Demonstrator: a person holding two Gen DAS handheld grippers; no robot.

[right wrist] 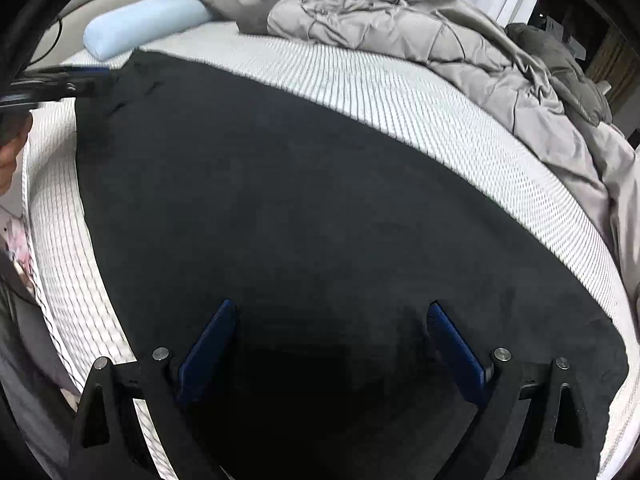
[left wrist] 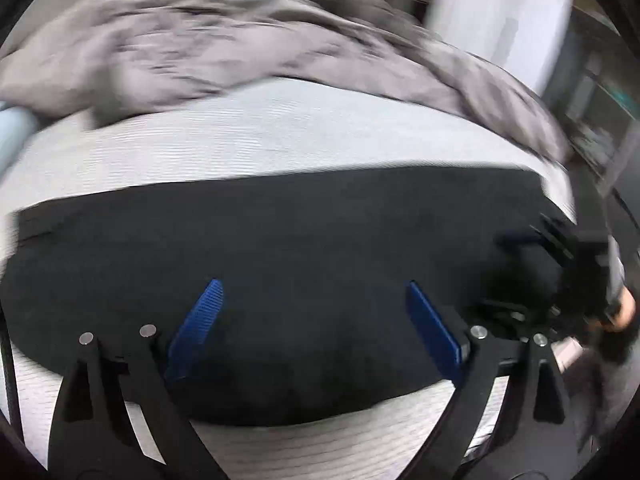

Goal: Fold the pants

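Note:
The black pants (left wrist: pixel 280 240) lie flat in a long band across the white ribbed mattress (left wrist: pixel 280 136). My left gripper (left wrist: pixel 314 286) hovers over them, open, with its blue pads wide apart and nothing between them. The view is blurred. In the right wrist view the pants (right wrist: pixel 280 200) fill the middle, and my right gripper (right wrist: pixel 331 308) is open above their near end, holding nothing. The left gripper (right wrist: pixel 72 80) shows at the pants' far left corner. The right gripper's black frame (left wrist: pixel 560 264) appears at the pants' right end, with a hand (left wrist: pixel 624 308) behind it.
A crumpled grey duvet (right wrist: pixel 400 20) is piled along the far side of the mattress (right wrist: pixel 380 92) and down its right edge. A light blue bolster pillow (right wrist: pixel 144 24) lies at the far left. A white strip of mattress (left wrist: pixel 320 440) shows in front of the pants.

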